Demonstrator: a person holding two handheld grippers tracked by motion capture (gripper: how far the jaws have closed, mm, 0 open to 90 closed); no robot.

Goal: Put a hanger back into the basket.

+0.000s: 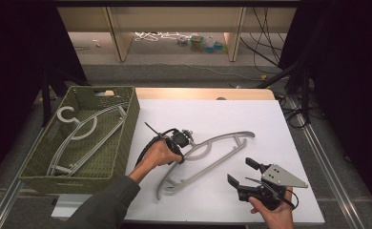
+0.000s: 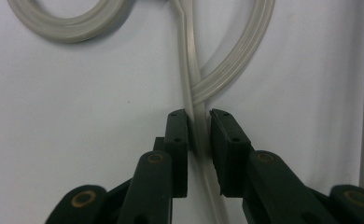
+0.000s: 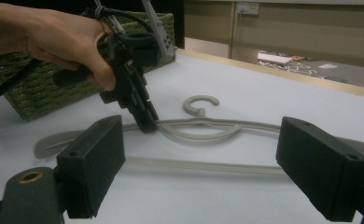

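Two jaws of my left gripper are pressed in on the shoulder bar of the grey hanger, the thin rail running straight between my pads and on toward the hook; I judge the pinch as good as made. That hanger lies flat on the white table, its long axis slanting from the near-left tip up to the far-right tip, with the hook loop just beyond my jaws. My grip sits near the neck, so most of the length hangs off to either side and I expect it to tip when lifted.

From here the green woven basket stands just to the left, its near wall close to my left hand, and a second hanger already lies inside it on the same slant. I judge the move to be up and leftward over that wall, with the long axis turned to match the basket's length.

My right gripper hovers near the hanger's lower bar, jaws spread wide and holding nothing, nearer the far tip than the left is. Nothing stands between hanger and basket.
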